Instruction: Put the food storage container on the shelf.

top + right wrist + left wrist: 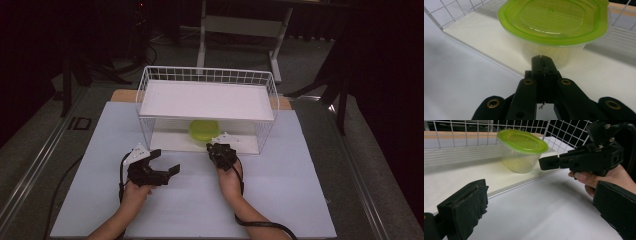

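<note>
Currently the right gripper [541, 58] has its jaws pressed together with nothing between them, tips just short of the lime-lidded clear plastic container [554, 27], which sits directly ahead of it on the lower shelf of the white wire rack [150, 80]. Left gripper [167, 161] rests on the table [300, 200] beside it, jaws spread apart, empty.
</note>
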`<state>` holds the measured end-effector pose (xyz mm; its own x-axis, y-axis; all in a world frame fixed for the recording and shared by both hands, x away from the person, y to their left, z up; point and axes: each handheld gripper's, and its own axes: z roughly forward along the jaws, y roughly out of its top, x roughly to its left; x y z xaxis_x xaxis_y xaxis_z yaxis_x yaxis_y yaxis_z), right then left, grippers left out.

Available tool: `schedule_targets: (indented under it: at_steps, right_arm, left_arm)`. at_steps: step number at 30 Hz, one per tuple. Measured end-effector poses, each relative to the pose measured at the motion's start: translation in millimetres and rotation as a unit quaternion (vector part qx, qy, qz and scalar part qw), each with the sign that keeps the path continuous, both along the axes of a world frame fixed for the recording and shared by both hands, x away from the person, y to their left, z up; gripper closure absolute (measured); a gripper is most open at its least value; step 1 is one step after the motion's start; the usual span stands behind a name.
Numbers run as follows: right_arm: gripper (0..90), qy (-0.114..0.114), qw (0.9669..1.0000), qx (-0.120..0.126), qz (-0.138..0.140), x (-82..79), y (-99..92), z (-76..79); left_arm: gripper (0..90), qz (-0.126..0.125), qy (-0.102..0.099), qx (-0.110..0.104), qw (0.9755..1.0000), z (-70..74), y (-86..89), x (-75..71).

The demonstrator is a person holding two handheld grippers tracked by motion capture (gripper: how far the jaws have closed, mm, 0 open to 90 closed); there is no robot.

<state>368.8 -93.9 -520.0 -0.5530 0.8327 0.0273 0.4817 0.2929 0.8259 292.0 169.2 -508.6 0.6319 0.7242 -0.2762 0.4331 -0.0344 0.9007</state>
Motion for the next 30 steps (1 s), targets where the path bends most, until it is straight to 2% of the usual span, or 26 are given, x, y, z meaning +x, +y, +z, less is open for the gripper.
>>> schedule_targets:
  at_steps: [8,15,20,24,26,30]
  right_arm:
    - [89.8,0.002,1.0,0.004,-0.008,12.0,3.9,0.7]
    - [89.8,0.005,1.0,-0.004,0.001,18.0,14.0,-4.8]
    - [89.6,0.003,1.0,-0.002,0.005,19.5,17.0,-4.6]
    - [86.7,0.007,0.9997,0.0,0.021,14.6,17.7,-1.9]
    - [85.6,0.002,0.9996,-0.004,0.028,9.2,16.5,1.4]
    - [75.7,0.0,0.9992,0.012,0.038,-3.5,9.9,9.8]
  left_arm:
    - [0.8,0.001,-0.003,0.001,1.0,0.5,0.5,0.0]
    - [0.7,-0.004,-0.005,0.002,1.0,0.2,-0.8,0.1]
    - [0.8,-0.005,-0.001,0.005,1.0,-0.5,-1.0,1.0]
    - [0.8,-0.012,-0.007,0.007,0.9999,0.1,-1.0,0.8]
    - [0.8,-0.017,-0.007,0.005,0.9998,1.2,-0.6,0.8]
    - [0.8,-0.021,-0.006,0.0,0.9998,3.9,-1.2,-0.1]
